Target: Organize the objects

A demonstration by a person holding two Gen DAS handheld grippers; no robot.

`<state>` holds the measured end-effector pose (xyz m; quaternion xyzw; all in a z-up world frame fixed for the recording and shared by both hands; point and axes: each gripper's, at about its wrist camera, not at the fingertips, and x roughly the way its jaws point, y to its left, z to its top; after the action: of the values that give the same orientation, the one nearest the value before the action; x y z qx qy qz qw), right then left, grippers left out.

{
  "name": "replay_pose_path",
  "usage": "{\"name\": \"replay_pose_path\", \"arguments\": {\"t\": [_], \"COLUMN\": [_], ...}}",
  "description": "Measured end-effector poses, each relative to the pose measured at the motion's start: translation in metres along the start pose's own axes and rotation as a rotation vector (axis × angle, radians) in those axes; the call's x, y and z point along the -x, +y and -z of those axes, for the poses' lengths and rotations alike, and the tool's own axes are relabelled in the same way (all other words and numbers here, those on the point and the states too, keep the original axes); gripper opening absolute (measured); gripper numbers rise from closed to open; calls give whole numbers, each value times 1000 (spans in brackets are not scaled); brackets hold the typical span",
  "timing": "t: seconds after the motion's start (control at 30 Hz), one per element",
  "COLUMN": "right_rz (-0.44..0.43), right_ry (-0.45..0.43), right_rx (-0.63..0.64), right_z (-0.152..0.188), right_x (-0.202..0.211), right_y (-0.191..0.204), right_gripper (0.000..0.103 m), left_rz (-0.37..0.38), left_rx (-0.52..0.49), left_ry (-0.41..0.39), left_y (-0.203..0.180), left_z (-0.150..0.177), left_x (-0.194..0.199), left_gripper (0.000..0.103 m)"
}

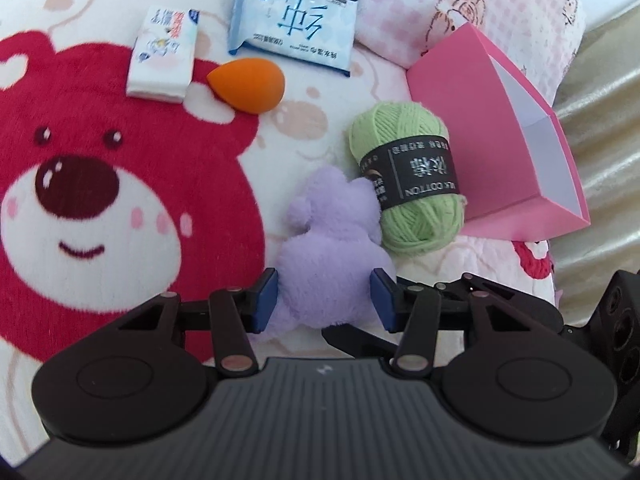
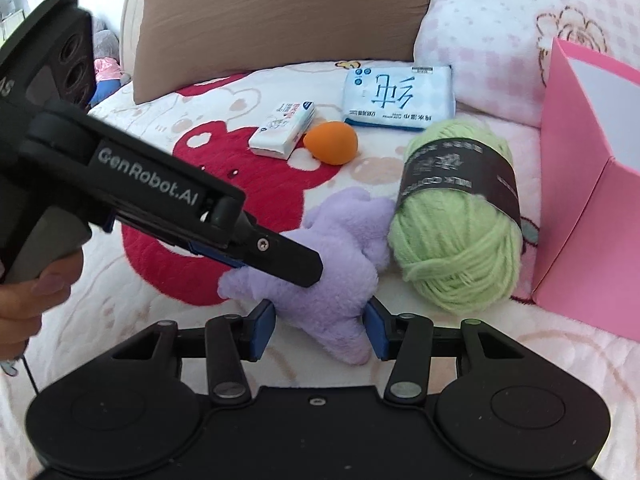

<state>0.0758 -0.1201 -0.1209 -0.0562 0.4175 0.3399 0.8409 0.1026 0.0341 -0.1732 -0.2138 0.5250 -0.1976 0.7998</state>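
A pink box [image 1: 448, 76] stands open on the bear blanket [image 1: 80, 200], the green yarn ball [image 1: 416, 184] beside it. The purple plush toy [image 1: 332, 252] touches the yarn, clamped by both left gripper [image 1: 325, 300] and right gripper [image 2: 320, 330].

Plush toy [image 1: 332, 248] touching yarn ball [image 1: 408, 184], box [image 1: 452, 80] right, sponge [image 1: 248, 86] behind

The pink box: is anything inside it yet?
Cannot tell fully. The pink box is open; its visible white inner walls are bare, its floor hidden.
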Motion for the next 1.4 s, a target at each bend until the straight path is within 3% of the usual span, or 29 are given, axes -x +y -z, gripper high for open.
{"name": "replay_pose_path", "arguments": {"t": [0.27, 0.63, 0.97, 1.27, 1.4], "right_rz": [-17, -11, 22, -28, -58], "right_ry": [26, 41, 46, 84, 141], "right_rx": [-41, -76, -36, -53, -76], "right_z": [3, 6, 11, 12, 12], "right_x": [-8, -14, -10, 1, 6], "right_y": [-1, -1, 11, 13, 13], "right_gripper": [65, 66, 65, 65, 65], "left_rz": [-18, -90, -101, -82, -86], "left_rx": [69, 25, 51, 61, 75], "left_ry": [4, -30, -39, -8, 57], "left_y": [2, -14, -20, -23, -26], "left_z": [7, 17, 29, 37, 41], "left_x": [-5, -4, 1, 14, 14], "left_gripper": [49, 49, 49, 48, 48]}}
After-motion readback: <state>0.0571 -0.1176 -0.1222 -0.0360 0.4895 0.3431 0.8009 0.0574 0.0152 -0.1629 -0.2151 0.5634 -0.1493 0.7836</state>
